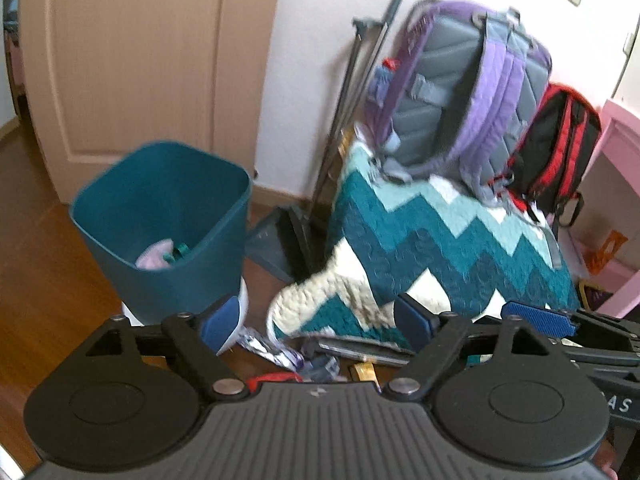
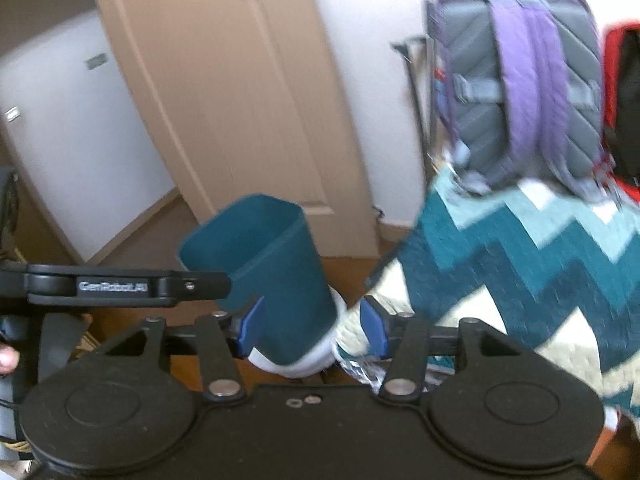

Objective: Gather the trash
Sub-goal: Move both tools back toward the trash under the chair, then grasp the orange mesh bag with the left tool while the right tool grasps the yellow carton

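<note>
Teal plastic made the bin point(image 1: 160, 216), which stood on the floor point(image 1: 36, 264) to the left, tilted, with pale trash inside it. Just right of its base, low between the left tongs point(image 1: 316, 328), a shiny crumpled wrapper point(image 1: 272, 350) lay on the floor, its long axis slanting down to the right. Both fingers stood apart, grasping nothing. The right tongs point(image 2: 312, 330) were also released and seemed a little farther. A quilt point(image 1: 420, 248) and the tongs' body hid the other litter.
</note>
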